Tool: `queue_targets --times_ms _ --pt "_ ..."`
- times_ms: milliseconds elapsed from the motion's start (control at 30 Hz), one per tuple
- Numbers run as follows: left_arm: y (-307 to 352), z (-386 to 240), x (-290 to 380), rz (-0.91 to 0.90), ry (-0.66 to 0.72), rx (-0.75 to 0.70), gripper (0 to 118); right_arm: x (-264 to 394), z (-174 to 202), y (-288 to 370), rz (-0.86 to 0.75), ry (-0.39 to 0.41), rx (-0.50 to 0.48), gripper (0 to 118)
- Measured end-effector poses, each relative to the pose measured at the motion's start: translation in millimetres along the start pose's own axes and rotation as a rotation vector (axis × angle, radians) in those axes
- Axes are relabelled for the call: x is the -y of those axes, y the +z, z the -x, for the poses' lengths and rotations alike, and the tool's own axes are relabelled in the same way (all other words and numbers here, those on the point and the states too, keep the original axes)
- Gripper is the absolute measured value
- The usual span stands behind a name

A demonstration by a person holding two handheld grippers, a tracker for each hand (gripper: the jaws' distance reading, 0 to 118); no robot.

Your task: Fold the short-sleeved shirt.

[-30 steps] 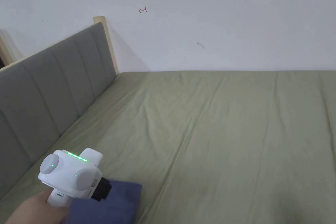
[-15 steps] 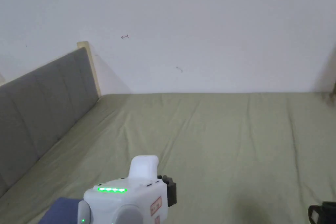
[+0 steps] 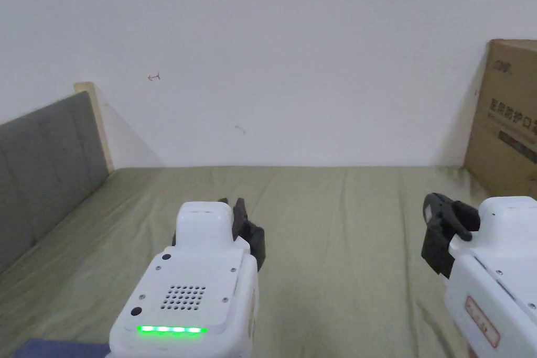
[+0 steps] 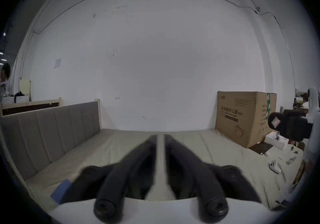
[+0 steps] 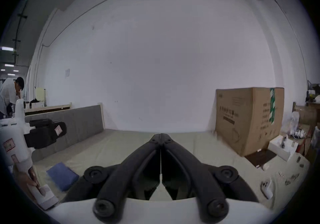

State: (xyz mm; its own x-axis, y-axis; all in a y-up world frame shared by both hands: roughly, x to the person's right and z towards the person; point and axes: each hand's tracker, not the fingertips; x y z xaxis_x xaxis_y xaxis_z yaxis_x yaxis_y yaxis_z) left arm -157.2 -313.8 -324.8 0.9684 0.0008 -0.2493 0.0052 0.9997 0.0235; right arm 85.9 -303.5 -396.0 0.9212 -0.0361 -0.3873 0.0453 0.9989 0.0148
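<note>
Holding both grippers up above the bed, I carry nothing in either. My left gripper (image 4: pixel 160 138) has its jaws drawn close with a thin slit of bedsheet showing between the tips, nothing between them. My right gripper (image 5: pixel 160 136) has its jaws pressed tip to tip, empty too. In the head view the left gripper (image 3: pixel 242 217) sits low and centre with a row of green lights on its white body, and the right gripper (image 3: pixel 446 228) comes in from the lower right; each has a small red-edged sticker on its side, too small to read.

The short-sleeved shirt (image 5: pixel 62 175) lies as a folded blue rectangle on the green sheet (image 3: pixel 335 228), near the grey headboard (image 3: pixel 42 165) and behind my left gripper; a corner of it shows at the bottom left of the head view (image 3: pixel 52 348).

A cardboard box (image 4: pixel 242 116) stands at the far right end of the bed against the white wall (image 3: pixel 293 60). It bears dark printed characters and a strip of green tape. A person (image 5: pixel 10 92) stands off to the left.
</note>
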Motion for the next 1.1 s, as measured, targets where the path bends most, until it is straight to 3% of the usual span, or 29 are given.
queue_targets --times_ms 33,67,167,233,467,1100 --pt "1.8 0.6 0.1 -0.013 0.001 -0.008 76 -1.1 2.4 -0.7 0.000 0.008 -0.003 18" --pt "1.6 0.5 -1.6 -0.016 0.003 -0.011 106 -1.6 4.6 -0.7 -0.002 0.021 -0.002 39" --pt "8.2 2.0 -6.2 -0.047 0.040 -0.004 109 -2.3 11.0 -0.5 -0.015 0.055 0.029 104" --pt "7.7 -0.1 -11.4 -0.045 0.028 0.001 109 -2.9 11.2 -0.2 -0.018 0.048 0.047 118" --pt "4.9 -6.2 -14.5 -0.031 -0.036 -0.029 109 -1.4 13.3 1.4 -0.007 0.034 0.063 118" --pt "1.8 0.8 -11.1 -0.003 -0.016 -0.001 109 -1.4 6.3 -4.1 0.029 0.037 0.068 118"
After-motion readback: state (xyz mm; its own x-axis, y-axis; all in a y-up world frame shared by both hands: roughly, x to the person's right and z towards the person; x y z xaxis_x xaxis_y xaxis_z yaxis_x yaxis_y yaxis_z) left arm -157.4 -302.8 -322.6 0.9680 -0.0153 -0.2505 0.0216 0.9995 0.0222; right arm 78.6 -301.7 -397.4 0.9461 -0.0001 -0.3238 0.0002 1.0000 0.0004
